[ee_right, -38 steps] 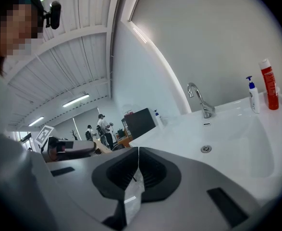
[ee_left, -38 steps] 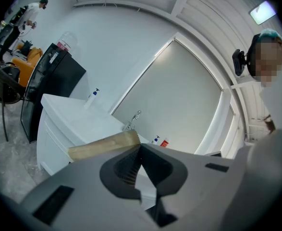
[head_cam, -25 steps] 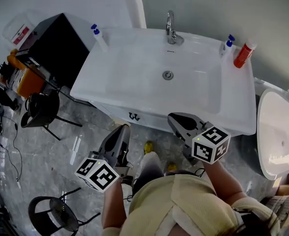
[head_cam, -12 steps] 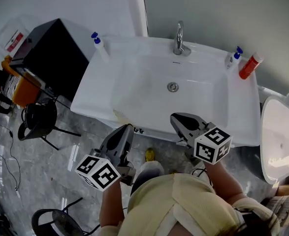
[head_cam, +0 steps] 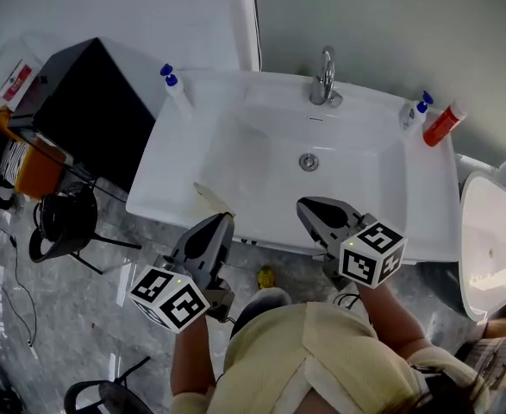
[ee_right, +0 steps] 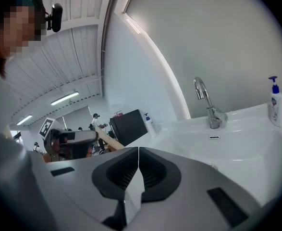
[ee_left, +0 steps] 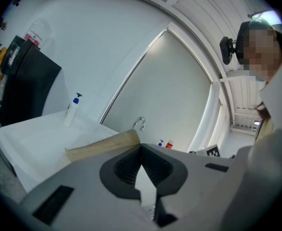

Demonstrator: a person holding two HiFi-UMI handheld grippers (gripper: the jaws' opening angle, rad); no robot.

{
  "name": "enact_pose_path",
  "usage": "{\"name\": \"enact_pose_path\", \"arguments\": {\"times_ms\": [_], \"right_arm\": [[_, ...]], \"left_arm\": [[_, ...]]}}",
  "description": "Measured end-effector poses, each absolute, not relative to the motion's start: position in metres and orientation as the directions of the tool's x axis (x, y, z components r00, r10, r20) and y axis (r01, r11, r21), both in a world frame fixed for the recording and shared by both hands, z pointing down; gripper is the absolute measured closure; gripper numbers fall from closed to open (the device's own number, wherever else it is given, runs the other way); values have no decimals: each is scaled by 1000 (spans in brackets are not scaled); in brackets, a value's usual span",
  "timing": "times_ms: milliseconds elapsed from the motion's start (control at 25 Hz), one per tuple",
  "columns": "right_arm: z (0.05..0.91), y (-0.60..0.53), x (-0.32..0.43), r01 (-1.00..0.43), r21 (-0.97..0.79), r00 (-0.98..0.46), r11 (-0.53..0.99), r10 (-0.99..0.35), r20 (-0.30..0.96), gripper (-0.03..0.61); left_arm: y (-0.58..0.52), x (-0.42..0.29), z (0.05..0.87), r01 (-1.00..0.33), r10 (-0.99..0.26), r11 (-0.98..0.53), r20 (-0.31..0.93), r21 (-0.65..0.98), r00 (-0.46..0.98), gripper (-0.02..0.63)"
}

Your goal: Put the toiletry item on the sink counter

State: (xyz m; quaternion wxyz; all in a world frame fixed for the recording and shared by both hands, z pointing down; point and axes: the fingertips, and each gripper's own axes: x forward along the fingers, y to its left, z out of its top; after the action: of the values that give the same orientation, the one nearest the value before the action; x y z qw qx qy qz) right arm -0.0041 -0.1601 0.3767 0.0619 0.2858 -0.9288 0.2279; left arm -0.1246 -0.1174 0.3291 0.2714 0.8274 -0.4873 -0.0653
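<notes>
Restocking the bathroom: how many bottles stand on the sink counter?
3: one blue-pump bottle at the back left corner, another beside a red bottle at the back right.

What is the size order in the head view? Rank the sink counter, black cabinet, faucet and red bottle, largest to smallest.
1. sink counter, by far the largest.
2. black cabinet.
3. faucet and red bottle: they look about alike, so I leave them unranked.
</notes>
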Motion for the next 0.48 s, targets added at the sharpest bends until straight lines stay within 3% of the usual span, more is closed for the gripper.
{"name": "enact_pose_path", "arguments": {"times_ms": [480], "right_arm": [[385, -191, -44, -612, -388, -790, 689, -544, 282, 551]], "left_arm": [[-160, -162, 337, -727, -776, -461, 166, 509, 608, 578]]}}
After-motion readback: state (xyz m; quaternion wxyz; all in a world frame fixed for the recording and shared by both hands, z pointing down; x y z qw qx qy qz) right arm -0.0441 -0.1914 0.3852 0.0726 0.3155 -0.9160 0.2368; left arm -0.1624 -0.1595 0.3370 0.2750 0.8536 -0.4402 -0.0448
